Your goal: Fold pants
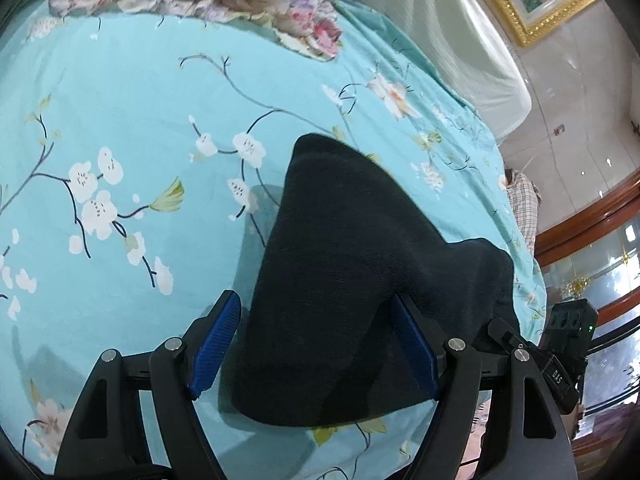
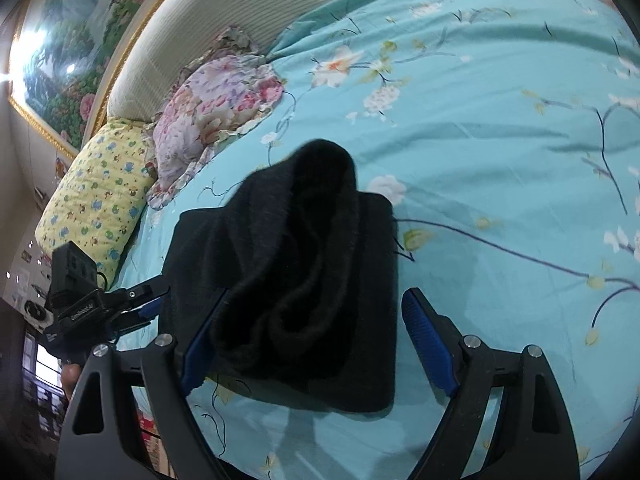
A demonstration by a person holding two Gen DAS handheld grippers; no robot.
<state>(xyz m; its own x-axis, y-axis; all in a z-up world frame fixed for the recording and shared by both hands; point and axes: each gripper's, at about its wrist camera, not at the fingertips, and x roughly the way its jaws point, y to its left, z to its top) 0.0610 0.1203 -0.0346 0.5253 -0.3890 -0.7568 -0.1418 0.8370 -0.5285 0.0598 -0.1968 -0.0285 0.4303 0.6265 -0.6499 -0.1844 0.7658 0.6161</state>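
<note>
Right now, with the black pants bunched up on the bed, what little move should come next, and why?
Probably press the raised hump flat. The black pants lie folded on the floral bedsheet, but the top layer arches up instead of lying flat. Both the left gripper and right gripper stand open around the cloth without pinching it.

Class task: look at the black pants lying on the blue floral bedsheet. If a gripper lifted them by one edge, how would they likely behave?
The black pants would probably sag limply, since their top layer already slumps in soft rolls. The folded layers would likely slide apart, as nothing holds them together. The knit looks fuzzy, so slipping seems unlikely.
</note>
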